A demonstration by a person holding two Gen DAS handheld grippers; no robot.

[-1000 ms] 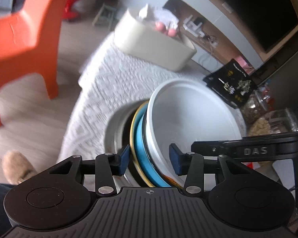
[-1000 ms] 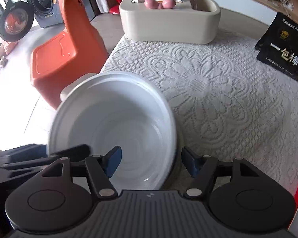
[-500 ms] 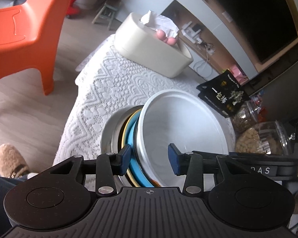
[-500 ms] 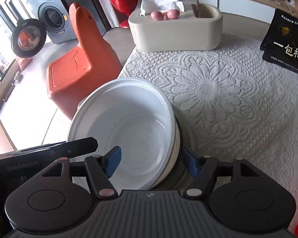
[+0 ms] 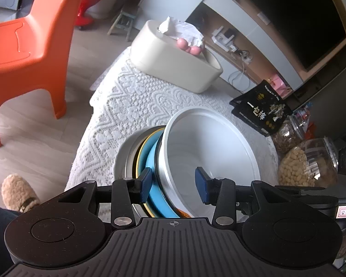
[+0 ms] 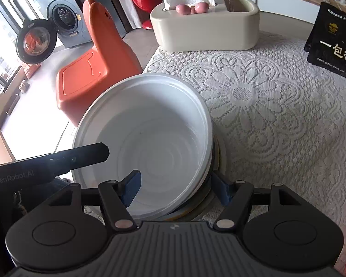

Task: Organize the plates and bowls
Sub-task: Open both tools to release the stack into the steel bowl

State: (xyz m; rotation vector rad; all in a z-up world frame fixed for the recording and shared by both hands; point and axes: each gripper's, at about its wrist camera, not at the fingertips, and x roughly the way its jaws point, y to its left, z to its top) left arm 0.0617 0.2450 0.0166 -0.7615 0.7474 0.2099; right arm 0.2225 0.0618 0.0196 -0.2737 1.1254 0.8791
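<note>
Several nested vessels are shown at the near edge of a table covered by a lace tablecloth (image 6: 276,106). A white bowl (image 6: 154,138), smooth, round and deep-walled with faint concentric rings on its floor, is seated as the topmost piece. It is seen to lean slightly in the stack, so that the rims beneath are exposed on one side: a blue plate (image 5: 153,161), a thin yellow-rimmed dish (image 5: 141,154) and, outermost, a dull grey metal bowl (image 5: 124,154).

The left gripper (image 5: 174,185) is held with its jaws moderately wide, one blue pad outside the blue plate's rim and the other inside the white bowl; no closure on any rim is visible. The right gripper (image 6: 177,184) is likewise spread wide, one pad within the white bowl and the other outside the stack's lower rims. This straddling from two sides is judged to serve for steadying or seating the bowl squarely, since the glossy, hard surfaces are likely to slide on one another.

Farther back, a cream rounded tissue box (image 6: 205,25) with crumpled tissue and a black snack packet (image 6: 334,50) are set well apart from the stack. An orange plastic chair (image 5: 27,37) stands on the floor beside the table.
</note>
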